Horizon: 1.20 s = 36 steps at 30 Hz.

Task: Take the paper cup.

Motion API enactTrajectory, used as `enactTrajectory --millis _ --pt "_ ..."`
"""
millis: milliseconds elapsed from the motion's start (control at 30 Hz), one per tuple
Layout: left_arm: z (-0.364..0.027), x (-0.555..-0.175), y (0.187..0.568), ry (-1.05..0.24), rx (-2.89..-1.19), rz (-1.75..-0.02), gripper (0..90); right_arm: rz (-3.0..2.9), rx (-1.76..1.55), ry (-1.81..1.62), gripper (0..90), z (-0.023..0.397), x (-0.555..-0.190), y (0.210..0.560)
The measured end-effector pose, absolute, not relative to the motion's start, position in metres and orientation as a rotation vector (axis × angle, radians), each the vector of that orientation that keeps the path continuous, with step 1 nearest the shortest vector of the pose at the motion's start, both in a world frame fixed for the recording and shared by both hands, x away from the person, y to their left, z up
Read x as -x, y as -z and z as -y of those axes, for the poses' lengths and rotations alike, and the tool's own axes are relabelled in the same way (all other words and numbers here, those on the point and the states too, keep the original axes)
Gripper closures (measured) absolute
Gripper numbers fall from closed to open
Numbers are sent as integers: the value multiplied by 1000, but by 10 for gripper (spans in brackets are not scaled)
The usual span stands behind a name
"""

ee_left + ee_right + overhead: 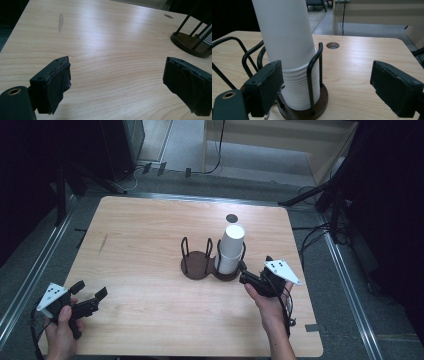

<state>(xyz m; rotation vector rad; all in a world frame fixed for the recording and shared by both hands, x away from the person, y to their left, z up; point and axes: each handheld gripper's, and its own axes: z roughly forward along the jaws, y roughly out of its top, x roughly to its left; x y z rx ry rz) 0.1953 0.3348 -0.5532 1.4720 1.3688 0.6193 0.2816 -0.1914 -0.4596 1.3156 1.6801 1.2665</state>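
A tall stack of white paper cups (231, 247) (287, 37) stands in the right ring of a dark brown two-ring wire holder (200, 269) (322, 97) at mid-table. The holder's left ring is empty. My right gripper (255, 266) (327, 85) is just right of and in front of the holder, open; the stack lies behind its left jaw, and bare table shows between the jaws. My left gripper (91, 290) (116, 75) rests near the front left corner, open and empty, with the holder (187, 43) far off at its upper right.
The wooden table (150, 245) has a round cable hole (231, 218) (332, 45) behind the cups and a faint grey smear (60, 22) at the left. Dark stands and cables line the floor beyond the table edges.
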Motion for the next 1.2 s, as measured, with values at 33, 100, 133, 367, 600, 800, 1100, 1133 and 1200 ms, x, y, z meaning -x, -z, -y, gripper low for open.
enactTrajectory --millis 33,100,133,367,600,800,1100,1133,1200 --pt "-335 -195 553 -620 -1471 -1368 82 -1680 -1317 -1269 109 190 -282 459" --pt "-335 -195 553 -619 -1471 -1369 82 -1684 -1306 -1275 110 186 -284 457" --pt "-335 -195 553 -620 -1471 -1368 82 -1685 -1308 -1275 109 184 -285 456" --pt "-335 -195 553 -619 -1472 -1367 82 -1700 -1279 -1285 110 170 -290 449" --pt "-335 -195 553 -618 -1473 -1366 82 -1707 -1265 -1293 110 159 -298 443" --pt "-335 -195 553 -617 -1473 -1366 82 -1715 -1268 -1299 113 151 -305 441" --pt "-335 -196 553 -616 -1472 -1366 82 -1732 -1292 -1283 117 138 -320 445" --pt "-335 -196 553 -615 -1470 -1366 82 -1732 -1295 -1279 117 137 -322 445" --pt "-335 -196 553 -614 -1471 -1366 82 -1731 -1299 -1277 119 135 -324 446"
